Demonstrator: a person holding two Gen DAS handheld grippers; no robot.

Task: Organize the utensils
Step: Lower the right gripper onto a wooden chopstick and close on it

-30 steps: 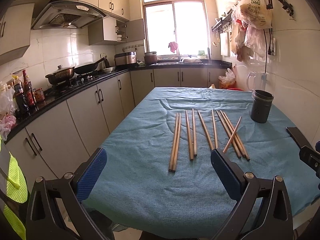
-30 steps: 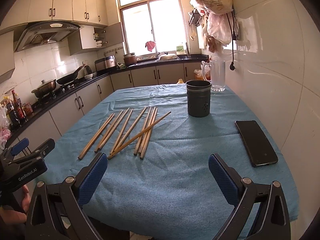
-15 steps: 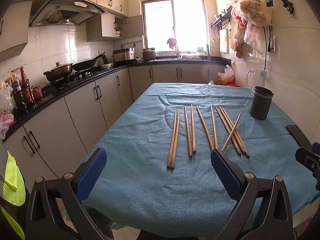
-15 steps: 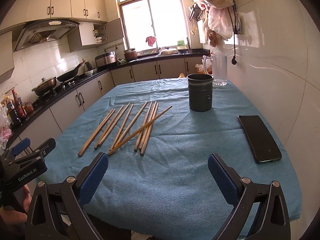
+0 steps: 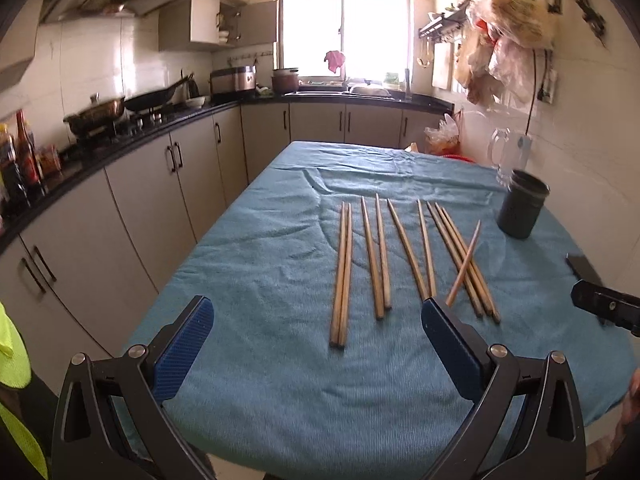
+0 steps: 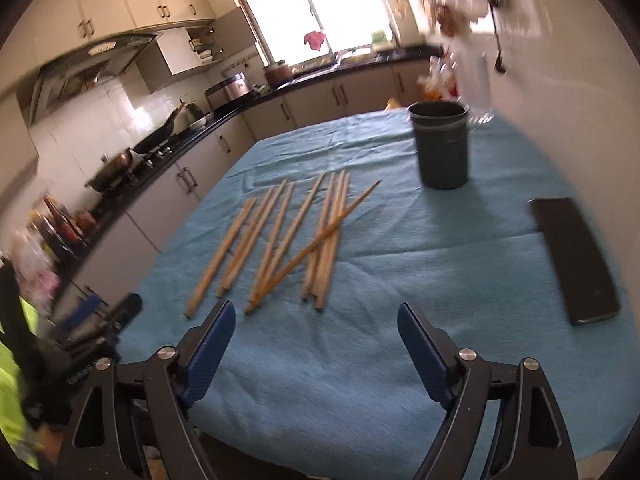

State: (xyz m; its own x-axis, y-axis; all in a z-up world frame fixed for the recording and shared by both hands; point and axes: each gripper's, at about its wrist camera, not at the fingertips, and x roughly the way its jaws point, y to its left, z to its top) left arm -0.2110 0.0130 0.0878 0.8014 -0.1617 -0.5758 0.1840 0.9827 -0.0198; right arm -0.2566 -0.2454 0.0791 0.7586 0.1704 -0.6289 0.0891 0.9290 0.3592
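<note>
Several wooden chopsticks (image 5: 380, 256) lie side by side on the blue tablecloth (image 5: 280, 264); one lies slanted across the rightmost few (image 5: 464, 264). They also show in the right wrist view (image 6: 288, 240). A dark cylindrical holder (image 5: 522, 210) stands upright at the far right, also in the right wrist view (image 6: 442, 146). My left gripper (image 5: 316, 344) is open and empty, near the table's front edge, short of the chopsticks. My right gripper (image 6: 316, 344) is open and empty, just short of the chopsticks' near ends.
A black phone (image 6: 572, 256) lies flat on the cloth at the right. A glass pitcher (image 5: 508, 152) stands behind the holder by the wall. Kitchen counter with stove and pans (image 5: 120, 112) runs along the left. Bags (image 5: 508, 40) hang on the right wall.
My right gripper has moved forward and tilted toward the chopsticks, its view blurred. My left gripper has shifted a little closer to the table. Chopsticks and holder have not moved.
</note>
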